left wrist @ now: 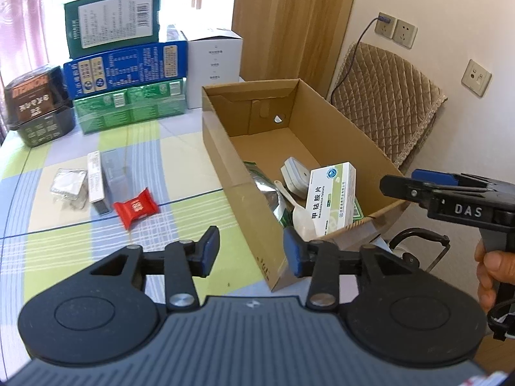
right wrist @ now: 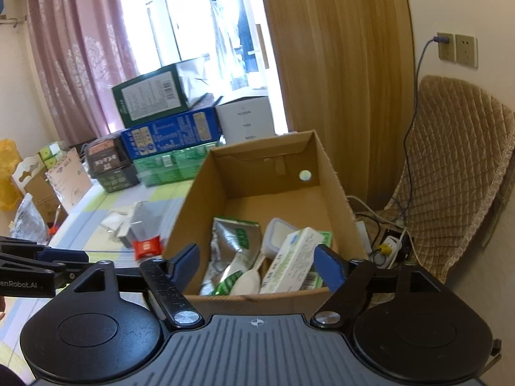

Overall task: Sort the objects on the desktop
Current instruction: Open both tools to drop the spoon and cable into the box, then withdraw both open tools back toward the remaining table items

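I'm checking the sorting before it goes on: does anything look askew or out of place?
In the cardboard box the white medicine carton leans tilted on the pile instead of lying flat. A red snack packet, a foil sachet and a slim white box lie unsorted on the tablecloth.

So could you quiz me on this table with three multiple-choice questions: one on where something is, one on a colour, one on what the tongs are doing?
1. Where is the white medicine box?
A. inside the cardboard box
B. on the tablecloth
C. on the chair

2. What colour is the small snack packet on the tablecloth?
A. blue
B. red
C. yellow

3. What are the left tongs holding?
A. the spoon
B. the red packet
C. nothing

Answers: 1 A, it leans among the items in the carton; 2 B, its wrapper is bright red; 3 C, the jaws stand apart with nothing between them.
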`<action>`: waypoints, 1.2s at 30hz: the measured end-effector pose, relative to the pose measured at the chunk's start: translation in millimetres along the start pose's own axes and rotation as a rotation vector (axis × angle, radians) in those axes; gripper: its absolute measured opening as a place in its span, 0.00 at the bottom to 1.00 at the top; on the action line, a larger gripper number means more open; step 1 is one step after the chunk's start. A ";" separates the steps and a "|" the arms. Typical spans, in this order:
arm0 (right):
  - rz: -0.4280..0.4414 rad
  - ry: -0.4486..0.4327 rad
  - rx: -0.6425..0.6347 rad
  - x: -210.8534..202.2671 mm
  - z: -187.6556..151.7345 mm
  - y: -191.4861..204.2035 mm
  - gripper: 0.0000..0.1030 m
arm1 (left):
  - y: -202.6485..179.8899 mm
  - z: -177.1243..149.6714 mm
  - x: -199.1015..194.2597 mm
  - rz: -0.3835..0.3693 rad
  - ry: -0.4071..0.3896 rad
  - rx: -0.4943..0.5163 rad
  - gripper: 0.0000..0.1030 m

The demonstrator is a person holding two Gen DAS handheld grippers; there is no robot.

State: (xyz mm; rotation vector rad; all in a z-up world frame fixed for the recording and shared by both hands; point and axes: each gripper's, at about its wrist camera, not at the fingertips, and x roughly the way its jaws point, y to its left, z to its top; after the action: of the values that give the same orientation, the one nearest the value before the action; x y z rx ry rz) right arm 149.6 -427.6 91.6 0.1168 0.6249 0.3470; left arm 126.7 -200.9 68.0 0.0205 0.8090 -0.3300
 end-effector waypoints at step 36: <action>0.156 -0.018 -0.120 -19.2 -6.1 131.2 0.98 | 142.4 -99.7 -103.7 0.273 -0.066 -0.217 0.99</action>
State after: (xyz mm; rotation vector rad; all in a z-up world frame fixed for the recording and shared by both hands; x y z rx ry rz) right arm 94.4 -311.6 125.0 0.0533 0.5774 0.5330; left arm 32.0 -22.3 57.6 -0.0822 0.7624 0.0159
